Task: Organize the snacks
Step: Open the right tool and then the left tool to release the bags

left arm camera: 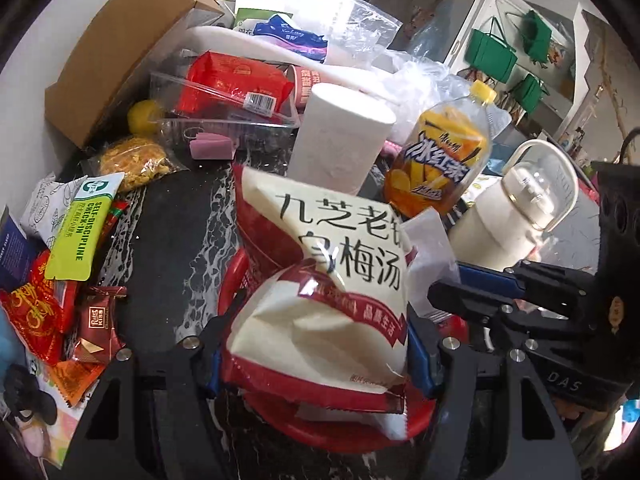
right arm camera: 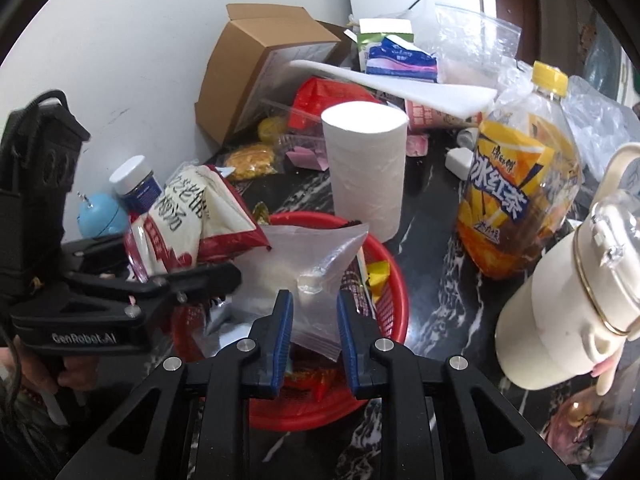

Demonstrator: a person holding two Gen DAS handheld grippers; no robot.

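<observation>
My left gripper [left arm camera: 316, 344] is shut on a white and red snack bag [left arm camera: 332, 280] and holds it over the red basket [left arm camera: 340, 432]. The same bag [right arm camera: 188, 220] shows at the left of the right wrist view, in the left gripper [right arm camera: 224, 280]. My right gripper [right arm camera: 314, 320] is shut on a clear zip bag [right arm camera: 304, 264] of pale powder, above the red basket [right arm camera: 384, 304]. The right gripper [left arm camera: 444, 300] also shows at the right of the left wrist view. Small wrapped snacks [right arm camera: 376, 276] lie in the basket.
A toilet roll [right arm camera: 364, 168], an iced tea bottle [right arm camera: 520, 184] and a cream flask [right arm camera: 576, 304] stand behind and right of the basket. Loose snack packets [left arm camera: 60, 288] lie left on the dark marble table [left arm camera: 160, 248]. A cardboard box [left arm camera: 120, 48] and clear tray [left arm camera: 224, 120] stand at the back.
</observation>
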